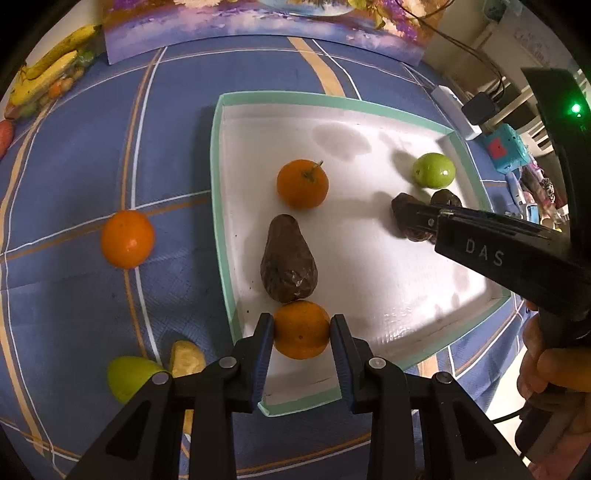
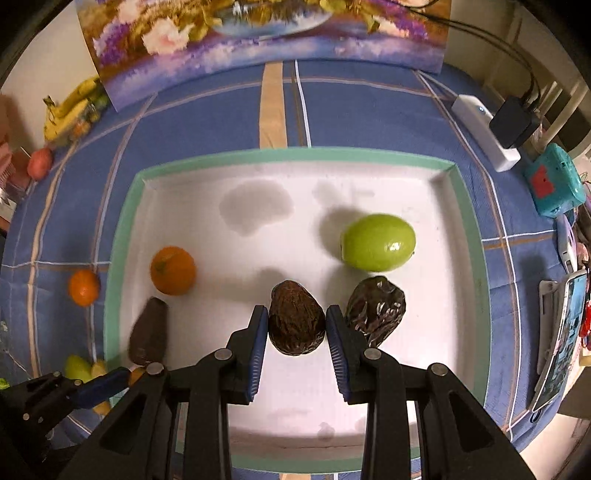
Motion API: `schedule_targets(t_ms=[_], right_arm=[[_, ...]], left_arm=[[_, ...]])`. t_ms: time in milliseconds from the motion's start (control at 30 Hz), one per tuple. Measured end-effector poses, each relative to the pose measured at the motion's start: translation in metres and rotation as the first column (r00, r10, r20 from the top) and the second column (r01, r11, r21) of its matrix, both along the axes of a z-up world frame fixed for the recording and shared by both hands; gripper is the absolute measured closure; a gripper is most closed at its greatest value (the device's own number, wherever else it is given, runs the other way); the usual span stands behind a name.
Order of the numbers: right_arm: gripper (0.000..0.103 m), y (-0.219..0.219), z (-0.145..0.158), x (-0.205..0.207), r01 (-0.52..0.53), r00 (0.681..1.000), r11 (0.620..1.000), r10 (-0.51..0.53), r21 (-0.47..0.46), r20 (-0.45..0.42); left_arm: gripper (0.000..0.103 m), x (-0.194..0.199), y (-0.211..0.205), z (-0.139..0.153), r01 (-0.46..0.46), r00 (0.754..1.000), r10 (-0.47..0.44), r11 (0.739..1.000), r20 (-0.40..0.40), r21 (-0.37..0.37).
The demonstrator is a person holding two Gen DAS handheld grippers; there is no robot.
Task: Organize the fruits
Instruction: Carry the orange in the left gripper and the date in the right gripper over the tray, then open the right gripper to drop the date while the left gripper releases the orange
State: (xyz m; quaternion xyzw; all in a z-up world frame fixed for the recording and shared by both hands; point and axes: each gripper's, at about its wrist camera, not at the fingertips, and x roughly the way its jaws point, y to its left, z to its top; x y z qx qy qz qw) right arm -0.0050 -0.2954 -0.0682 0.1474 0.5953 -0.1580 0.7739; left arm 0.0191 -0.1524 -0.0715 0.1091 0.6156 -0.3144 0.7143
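A white tray with a green rim [image 1: 221, 206] [image 2: 114, 258] lies on the blue checked cloth. My left gripper [image 1: 302, 328] is shut on an orange [image 1: 301, 330] just above the tray's near left corner. Ahead of it in the tray lie a brown avocado [image 1: 288, 258] [image 2: 149, 332] and a second orange [image 1: 303, 182] [image 2: 173, 270]. My right gripper [image 2: 296, 325] [image 1: 410, 212] is shut on another brown avocado [image 2: 295, 321] [image 1: 400, 210], beside a wrapped dark avocado [image 2: 376, 308] [image 1: 445, 197] and a green fruit [image 2: 377, 242] [image 1: 433, 169].
Outside the tray on the cloth, an orange [image 1: 127, 239] [image 2: 84, 287], a green fruit [image 1: 127, 374] and a yellow piece [image 1: 186, 358] lie at left. Bananas [image 1: 48, 77] [image 2: 70, 110] sit far left by a painting [image 2: 258, 33]. A power strip [image 2: 487, 134] and teal toy [image 2: 554, 181] stand right.
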Motion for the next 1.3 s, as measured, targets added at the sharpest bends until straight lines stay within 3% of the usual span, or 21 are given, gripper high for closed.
schedule_targets(t_ms=[733,1033,1300], right_arm=[[0.069,0.002,0.004,0.005,-0.008,1.0,1.0,0.008,-0.013,0.005],[0.069,0.003,0.039,-0.002,0.004,0.995,0.999,0.001,-0.054,0.096],[0.069,0.002,0.063,-0.003,0.008,0.988,0.997,0.004,-0.082,0.155]], left_arm=[[0.067,0.003,-0.003,0.003,-0.003,1.0,0.003,1.0,-0.01,-0.007],[0.067,0.001,-0.001,0.035,0.005,0.999,-0.001,0.997,0.051,-0.079],[0.067,0.014,0.016,0.049,-0.058,0.994,0.067,0.993,0.085,-0.106]])
